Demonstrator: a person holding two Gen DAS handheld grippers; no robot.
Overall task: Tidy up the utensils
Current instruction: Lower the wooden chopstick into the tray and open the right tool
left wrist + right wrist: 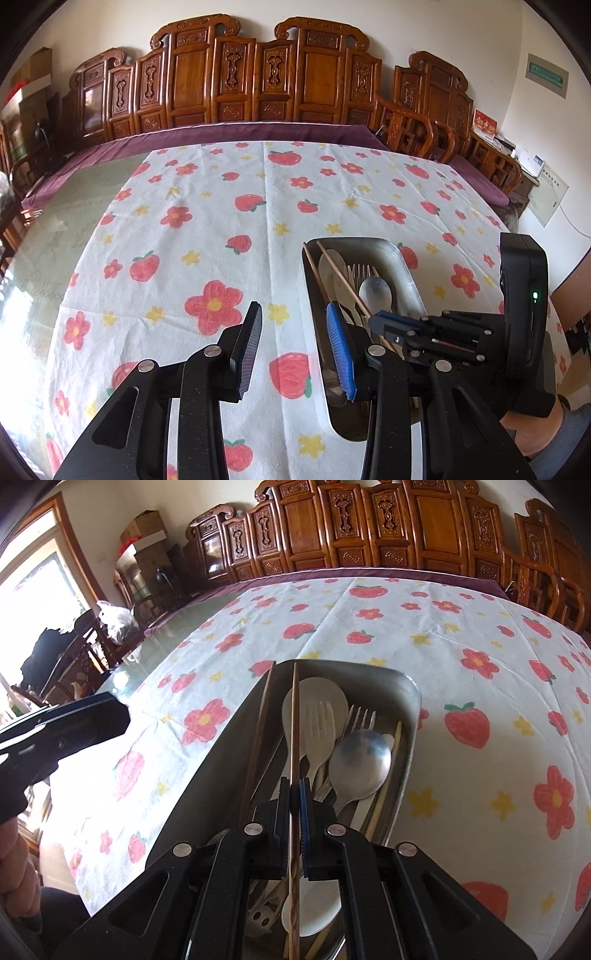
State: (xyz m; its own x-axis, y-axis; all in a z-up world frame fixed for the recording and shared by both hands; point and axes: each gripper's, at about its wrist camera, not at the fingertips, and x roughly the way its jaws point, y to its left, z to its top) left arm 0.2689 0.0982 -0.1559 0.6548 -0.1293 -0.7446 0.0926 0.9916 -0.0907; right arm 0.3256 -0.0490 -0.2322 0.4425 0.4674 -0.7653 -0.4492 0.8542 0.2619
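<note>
Carved wooden chairs [258, 74] line the frame's top behind a fruit-print tablecloth [207, 229], where the right gripper [294, 794] clamps a chopstick [294, 720] over the steel tray [229, 738] while the left gripper [295, 325] gapes empty at lower centre.

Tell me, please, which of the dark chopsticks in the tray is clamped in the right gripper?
The one nearer the white spatula: this chopstick runs between the right gripper pads; the other chopstick lies free along the tray wall.

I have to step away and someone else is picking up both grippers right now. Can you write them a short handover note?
Right gripper: shut on a dark chopstick, held over the metal tray.
Left gripper: open, empty, straddling the tray's left rim.
In the tray: second dark chopstick, white slotted spatula, fork, metal spoon.
Done: no utensils on the cloth.
Left: set down the held chopstick.
</note>
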